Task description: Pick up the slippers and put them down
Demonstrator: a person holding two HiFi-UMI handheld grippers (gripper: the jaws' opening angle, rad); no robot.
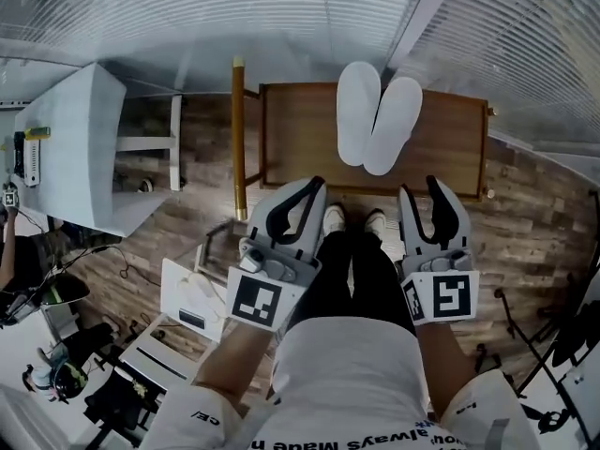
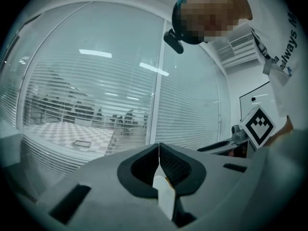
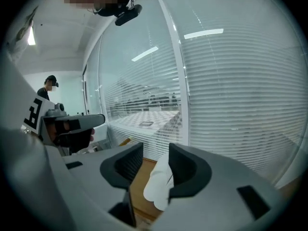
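Nearest, both claws are held out in front of the person's waist, short of the counter's near edge. The left claw (image 1: 317,187) has its jaws closed tip to tip, with nothing gripped. The right claw (image 1: 422,193) stands partly open and empty. In the right gripper view the slippers show through the gap between its jaws, well beyond them and untouched.

Further ahead, the wooden counter (image 1: 300,139) carries the pair of white slippers (image 1: 378,120). They lie side by side and touching, their near ends overlapping and their far ends slightly splayed. Their long axes run away from the person, roughly along the line in which the claws point. The pair lies ahead of the claws and between them, so each slipper is forward and inward of the claw on its side. Neither claw looks clearly nearer. By my reading, the reach goes forward and slightly inward, and the left claw must open first.
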